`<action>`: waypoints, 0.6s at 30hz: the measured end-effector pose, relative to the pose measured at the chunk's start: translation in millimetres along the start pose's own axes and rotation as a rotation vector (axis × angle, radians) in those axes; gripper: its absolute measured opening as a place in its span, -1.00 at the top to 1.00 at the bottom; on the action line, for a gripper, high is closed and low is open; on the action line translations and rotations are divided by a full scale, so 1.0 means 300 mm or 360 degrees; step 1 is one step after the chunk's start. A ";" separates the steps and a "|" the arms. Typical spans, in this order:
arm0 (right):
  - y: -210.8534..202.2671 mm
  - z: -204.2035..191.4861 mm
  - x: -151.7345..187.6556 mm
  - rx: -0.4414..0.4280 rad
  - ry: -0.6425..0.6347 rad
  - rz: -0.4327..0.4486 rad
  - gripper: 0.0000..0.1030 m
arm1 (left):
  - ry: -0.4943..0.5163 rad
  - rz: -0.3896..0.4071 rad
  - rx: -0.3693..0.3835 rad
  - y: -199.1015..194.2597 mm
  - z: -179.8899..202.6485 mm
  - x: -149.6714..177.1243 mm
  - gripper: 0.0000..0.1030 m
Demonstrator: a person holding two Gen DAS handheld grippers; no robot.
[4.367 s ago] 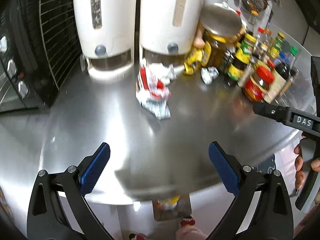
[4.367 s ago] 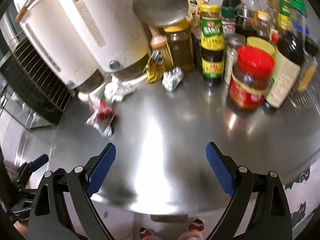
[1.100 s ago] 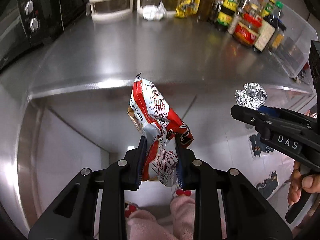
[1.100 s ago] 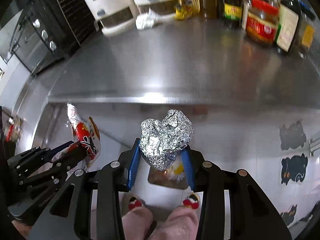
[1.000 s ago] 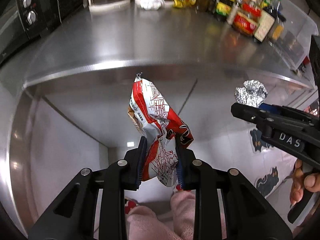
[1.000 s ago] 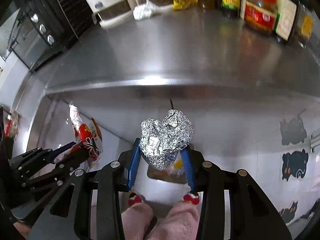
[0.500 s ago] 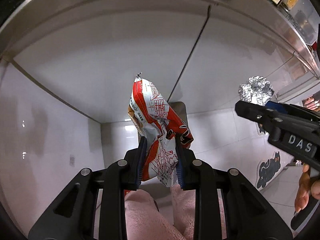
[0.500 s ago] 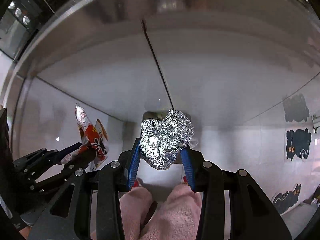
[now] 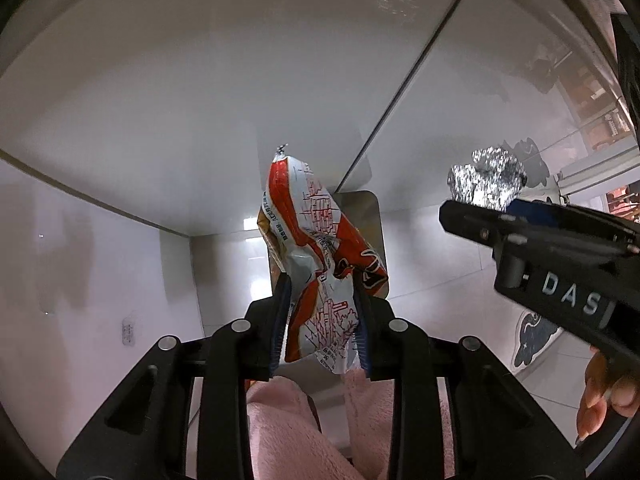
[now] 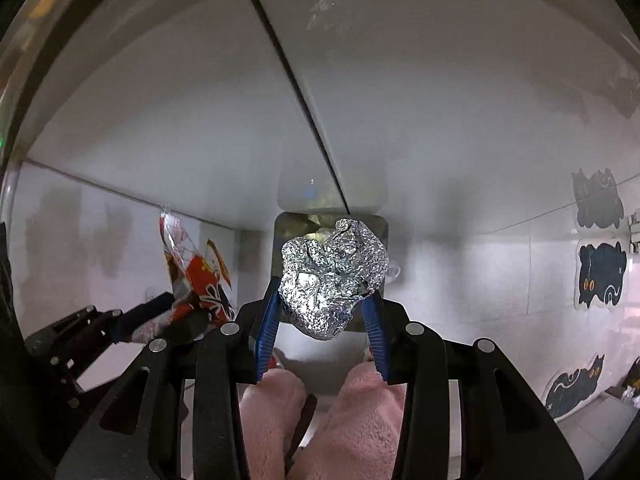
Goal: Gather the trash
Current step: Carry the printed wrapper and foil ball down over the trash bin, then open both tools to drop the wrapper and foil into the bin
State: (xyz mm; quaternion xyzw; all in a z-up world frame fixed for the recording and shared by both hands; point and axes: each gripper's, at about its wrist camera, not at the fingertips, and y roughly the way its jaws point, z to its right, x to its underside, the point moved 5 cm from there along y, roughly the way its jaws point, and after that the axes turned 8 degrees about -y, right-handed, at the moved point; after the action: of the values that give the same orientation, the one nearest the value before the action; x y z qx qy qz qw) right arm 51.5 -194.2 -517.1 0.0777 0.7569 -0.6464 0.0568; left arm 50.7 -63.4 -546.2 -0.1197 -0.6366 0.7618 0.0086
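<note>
red-white wrapper upright in left tool, jaws opening; right tool clamps foil ball.

A crumpled snack wrapper, red and white with an orange-yellow edge and fine red line drawings, sits between the blue pads of a black gripper. At three o'clock, silver foil glints above a black tool lettered in white. Pale pink fleece trousers fill six o'clock; black cat stickers with orange eyes dot the white wall.
</note>
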 end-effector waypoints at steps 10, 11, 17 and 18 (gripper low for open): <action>-0.033 -0.006 -0.042 -0.0018 0.0013 -0.0007 -0.02 | -0.0024 -0.0006 -0.0024 -0.008 -0.033 -0.021 -0.07; -0.038 -0.006 -0.045 -0.0015 0.0009 -0.0003 -0.03 | -0.0024 0.0001 -0.0033 -0.016 -0.036 -0.024 -0.09; -0.089 -0.026 -0.051 -0.0005 0.0000 0.0017 -0.08 | -0.0024 0.0030 -0.0058 -0.078 -0.067 -0.019 -0.31; -0.098 -0.025 -0.053 -0.0004 -0.0003 0.0024 -0.10 | -0.0024 0.0042 -0.0058 -0.096 -0.077 -0.017 -0.33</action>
State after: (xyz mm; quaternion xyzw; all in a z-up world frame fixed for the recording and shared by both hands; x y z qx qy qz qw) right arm 61.5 -192.0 -484.3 0.0828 0.7570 -0.6451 0.0624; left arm 56.2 -36.4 -521.1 -0.1224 -0.6489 0.7509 -0.0084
